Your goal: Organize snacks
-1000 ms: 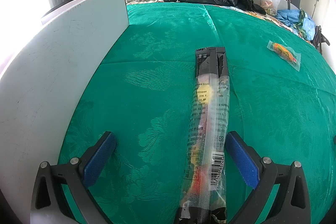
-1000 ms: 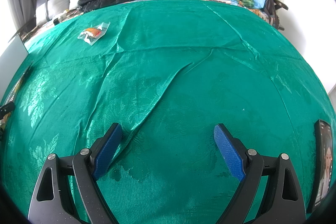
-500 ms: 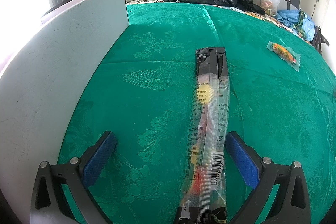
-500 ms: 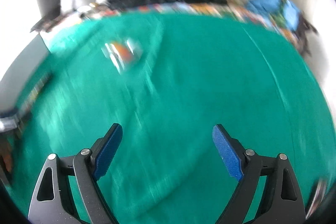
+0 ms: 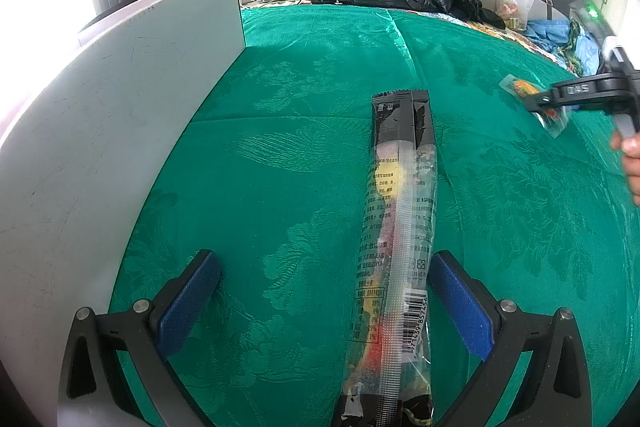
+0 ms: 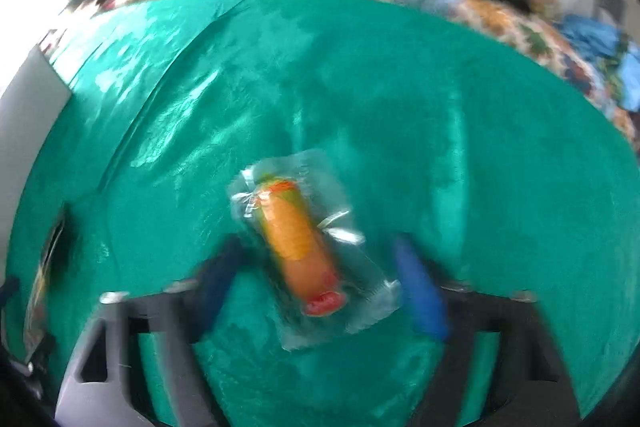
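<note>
Green bedspread [image 6: 400,87] carries both snacks. Right tool [image 6: 320,277] stands wide around the sausage pack [image 6: 298,243] — centre on it, then close. Left tool [image 5: 320,307], wide, straddles the long packet [image 5: 396,247].

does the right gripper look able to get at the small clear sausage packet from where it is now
Probably yes. The right gripper is open, with the sausage packet lying flat on the green cloth between its fingers and nothing over it. The view is motion-blurred, so contact is unclear.
</note>
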Motion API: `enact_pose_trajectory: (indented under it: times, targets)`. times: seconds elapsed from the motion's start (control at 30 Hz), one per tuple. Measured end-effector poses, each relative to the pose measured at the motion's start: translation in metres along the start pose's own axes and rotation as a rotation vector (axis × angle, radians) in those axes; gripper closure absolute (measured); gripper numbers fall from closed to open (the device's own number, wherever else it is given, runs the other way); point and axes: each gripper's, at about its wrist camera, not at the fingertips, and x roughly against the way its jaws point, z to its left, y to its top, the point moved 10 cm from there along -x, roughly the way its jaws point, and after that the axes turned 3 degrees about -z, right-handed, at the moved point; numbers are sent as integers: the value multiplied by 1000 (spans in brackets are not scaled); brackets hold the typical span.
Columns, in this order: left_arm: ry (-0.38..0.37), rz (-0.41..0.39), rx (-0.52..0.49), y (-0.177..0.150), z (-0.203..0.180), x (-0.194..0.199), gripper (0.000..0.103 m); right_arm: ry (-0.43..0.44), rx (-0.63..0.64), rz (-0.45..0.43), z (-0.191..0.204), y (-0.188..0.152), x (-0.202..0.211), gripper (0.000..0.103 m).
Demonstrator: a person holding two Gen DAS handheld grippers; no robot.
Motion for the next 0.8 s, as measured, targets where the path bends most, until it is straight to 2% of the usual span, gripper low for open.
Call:
enact_pose_trajectory:
  times: [0.07,0.1,0.23,0.3,0.33,0.47,0.57,0.67,0.77,0.8]
  targets:
    - [0,0,0,0,0,0,0,57,-74,20,-3,-14,11,65]
    - [0,0,0,0,0,0,0,81,-98,24,-3,-23,17,77]
    - [1,0,0,0,0,0,0,116,-212,-8,-8,-64,53,83]
    - [1,0,0,0,0,0,0,179,-279,-28,-7,-102,81,98]
    - [1,0,-1,0,0,0,0,210,-311,-38,-3,-118,90,98]
    - [2,-1,-1,0,0,0,0,228,-381,-80,4,-191,125,98]
    - [4,-1,-2,0,0,-1,0,284,-513,-174,-6,-230,150,96]
    - [4,-1,-2,0,0,-1,0,251,-561,-222,-27,-239,156,94]
    - [4,-1,-2,0,0,-1,0,224,-544,-238,-35,-225,160,93]
    - [4,-1,-2,0,0,-1,0,228,-550,-249,-36,-219,162,89]
